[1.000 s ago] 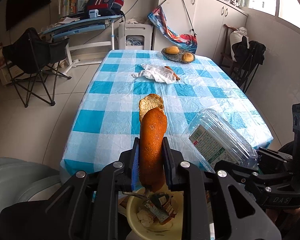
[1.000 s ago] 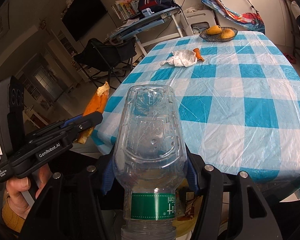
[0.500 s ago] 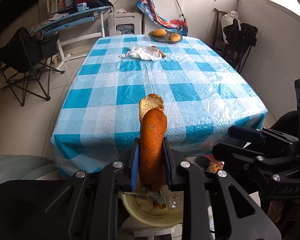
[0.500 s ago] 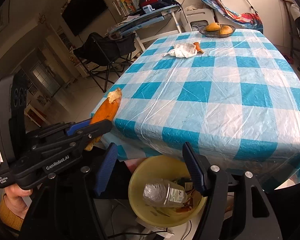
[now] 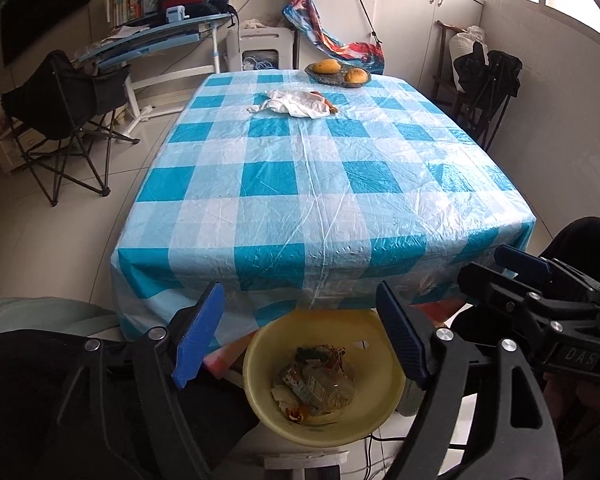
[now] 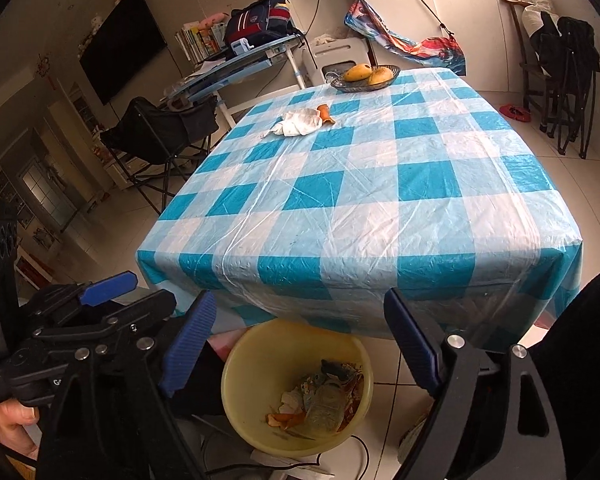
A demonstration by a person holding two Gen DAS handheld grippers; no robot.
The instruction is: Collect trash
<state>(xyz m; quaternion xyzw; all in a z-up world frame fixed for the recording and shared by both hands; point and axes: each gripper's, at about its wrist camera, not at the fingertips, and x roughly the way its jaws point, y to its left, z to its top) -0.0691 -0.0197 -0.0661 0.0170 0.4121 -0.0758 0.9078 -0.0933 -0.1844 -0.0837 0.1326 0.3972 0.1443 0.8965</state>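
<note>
Your left gripper hangs over the round yellow plastic waste bin on the floor; its blue-padded jaws are opening, wide apart, with nothing between them. Your right gripper sits above the same bin, jaws likewise opening and empty. In the left wrist view the right gripper stands just beside the left one, apart from it.

The bin stands just in front of the near edge of the table, partly under the overhang of the blue-and-white checked plastic tablecloth. Inside it lie a crushed clear plastic bottle, orange peel pieces and paper scraps.

On the table's far half, a crumpled white tissue lies touching an orange peel strip. A dark fruit dish holding two mangoes sits at the far edge. The near half of the cloth is bare.

A black folding chair stands well apart from the table's left edge, with open tiled floor between them.
</note>
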